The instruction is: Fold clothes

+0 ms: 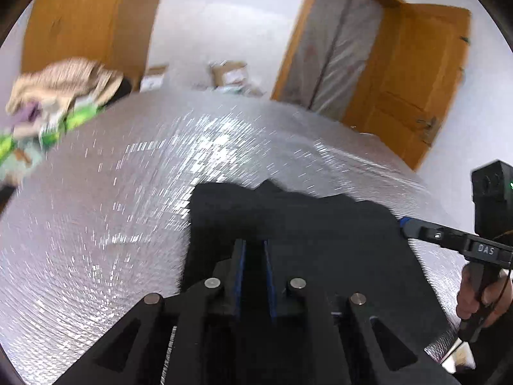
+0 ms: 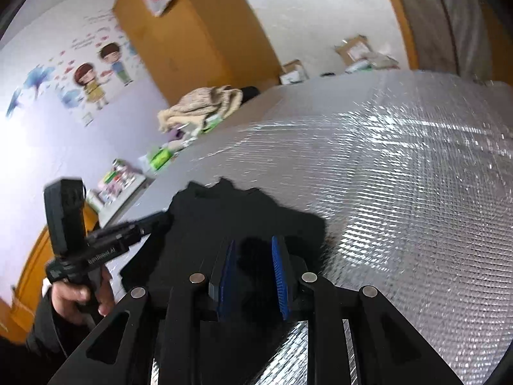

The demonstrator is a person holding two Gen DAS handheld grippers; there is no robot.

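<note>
A black garment (image 1: pixel 288 211) (image 2: pixel 224 211) lies bunched on a silver foil-covered surface (image 1: pixel 128 192) (image 2: pixel 400 192). My left gripper (image 1: pixel 255 243) has its blue pads close together with black cloth between them, at the garment's left part. Seen from the right wrist, the left gripper (image 2: pixel 163 218) meets the garment's left edge. My right gripper (image 2: pixel 253 243) has a thick dark fold between its blue pads. From the left wrist, the right gripper (image 1: pixel 402 223) touches the garment's right edge. A hand (image 1: pixel 481 295) (image 2: pixel 73 295) holds each tool.
A beige pile of clothes (image 1: pixel 64 80) (image 2: pixel 202 102) and green packages (image 1: pixel 77 118) (image 2: pixel 160 157) sit along the surface's far left edge. Cardboard boxes (image 1: pixel 229 73) (image 2: pixel 352 48) stand beyond the far edge. An orange door (image 1: pixel 416 80) is open at the right.
</note>
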